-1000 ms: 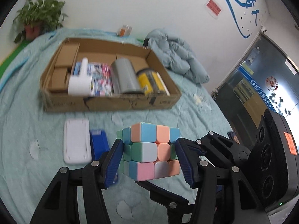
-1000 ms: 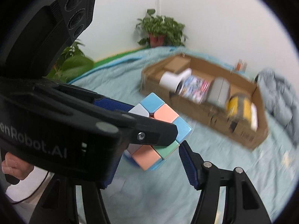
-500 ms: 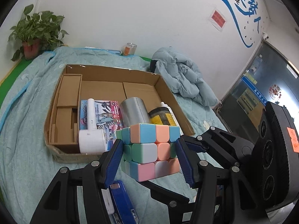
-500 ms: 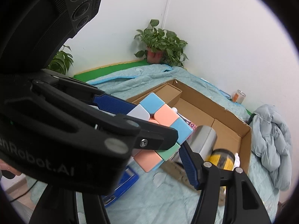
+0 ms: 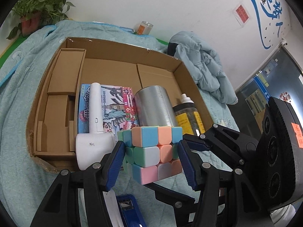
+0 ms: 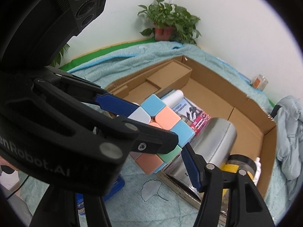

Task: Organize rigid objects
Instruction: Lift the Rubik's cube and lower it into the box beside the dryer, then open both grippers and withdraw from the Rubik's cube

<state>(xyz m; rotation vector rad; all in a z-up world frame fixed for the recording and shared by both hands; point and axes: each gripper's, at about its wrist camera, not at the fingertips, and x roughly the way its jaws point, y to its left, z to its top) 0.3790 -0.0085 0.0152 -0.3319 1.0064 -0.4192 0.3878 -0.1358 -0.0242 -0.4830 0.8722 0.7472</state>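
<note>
Left gripper (image 5: 152,158) clamps puzzle cube (image 5: 153,151), held above near edge of cardboard box (image 5: 121,45). Right gripper (image 6: 161,145) jaws spread, holding nothing. Risk: releasing too soon, cube lands on metal cup (image 5: 154,107), rolls out over box wall.

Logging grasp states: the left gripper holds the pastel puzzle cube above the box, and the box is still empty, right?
Not empty. The left wrist view shows the cardboard box already holding a metal cup, a bottle and more. The left gripper does hold the puzzle cube.
</note>
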